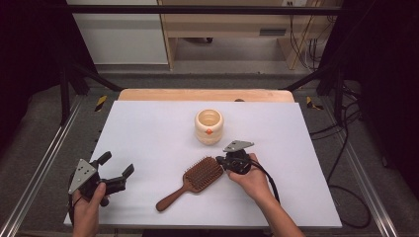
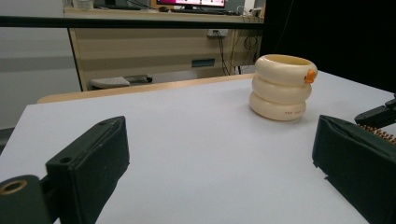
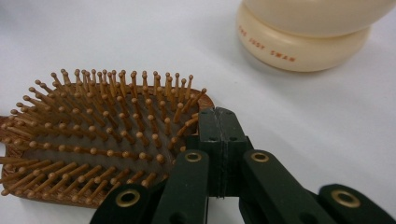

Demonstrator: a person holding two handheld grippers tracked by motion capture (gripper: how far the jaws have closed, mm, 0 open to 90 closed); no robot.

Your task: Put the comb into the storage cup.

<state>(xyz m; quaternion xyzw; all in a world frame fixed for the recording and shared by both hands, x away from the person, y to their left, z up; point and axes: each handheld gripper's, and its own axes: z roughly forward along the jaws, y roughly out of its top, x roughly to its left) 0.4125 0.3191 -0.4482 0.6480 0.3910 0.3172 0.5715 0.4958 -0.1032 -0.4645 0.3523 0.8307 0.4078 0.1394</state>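
**Closed jaws at the brush head, left gripper idle**

White tabletop (image 1: pixel 148 128) fills the work area, with a wooden strip along its far edge and grey floor, rails and a desk beyond it.

Your right gripper (image 1: pixel 223 162) sits near the middle of the table, held in your right hand (image 1: pixel 254 180). Its jaws are pressed flat together with nothing between them. In the right gripper view the closed tips (image 3: pixel 219 122) lie against the rim of the brush (image 3: pixel 93 144), at the end of its head farthest from the handle; whether they actually touch the wood you cannot tell for sure.

That brush (image 1: pixel 190 180) lies flat on the table, bristles up, its handle pointing toward the near left corner and its head toward your right gripper.

A cream cup (image 1: pixel 209 126), shaped like stacked rings with a small orange knob on its side, stands upright just beyond the brush head, apart from it.

Your left gripper (image 1: pixel 117 172) rests at the near left edge in your left hand (image 1: pixel 89 210), well apart from the brush. Its jaws stand wide open and empty, pointing across the table toward the cup (image 2: pixel 281 86).
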